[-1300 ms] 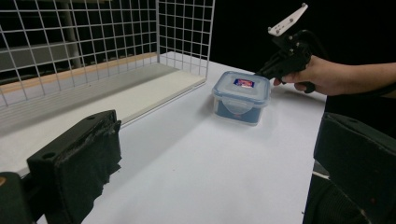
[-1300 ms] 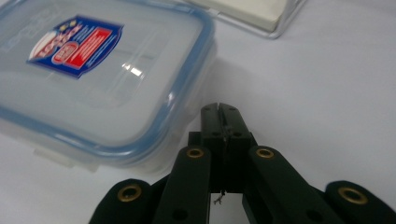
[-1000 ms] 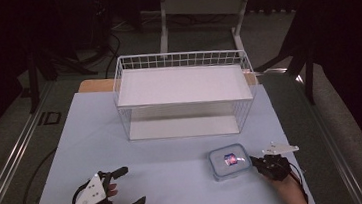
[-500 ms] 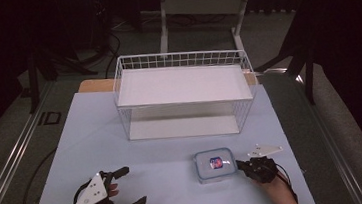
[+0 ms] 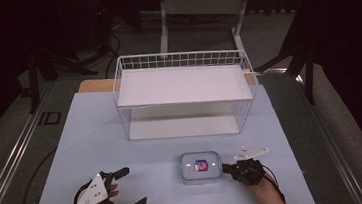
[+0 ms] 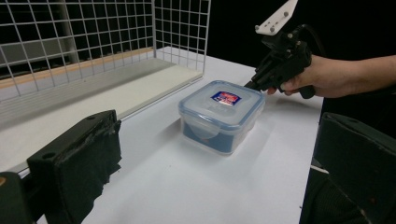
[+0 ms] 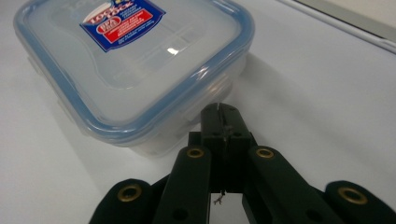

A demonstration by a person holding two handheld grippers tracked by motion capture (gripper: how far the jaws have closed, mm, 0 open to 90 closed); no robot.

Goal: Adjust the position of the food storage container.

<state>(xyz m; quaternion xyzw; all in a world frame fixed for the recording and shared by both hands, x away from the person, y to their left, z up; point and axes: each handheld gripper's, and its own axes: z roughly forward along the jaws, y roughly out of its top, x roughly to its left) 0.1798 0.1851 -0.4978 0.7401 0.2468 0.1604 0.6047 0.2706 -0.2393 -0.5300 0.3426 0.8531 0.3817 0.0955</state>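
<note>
Container (image 5: pixel 201 166) pushed leftward along tabletop (image 5: pixel 149 160) by right gripper (image 5: pixel 227 168), jaws closed, empty, against its side; push low, squarely; left gripper (image 5: pixel 133 187) wide open, empty.

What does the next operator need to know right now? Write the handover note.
Right gripper: jaws shut, tips against the right side of the lidded plastic box, nudging rather than holding it.
Left gripper: open, holding nothing, near the front left of the table.
Box: on the table, lid on, in front of the wire basket.
Done: the box has slid left over the last second.
Left: probably grasp the box; the left gripper sits open facing it.
</note>
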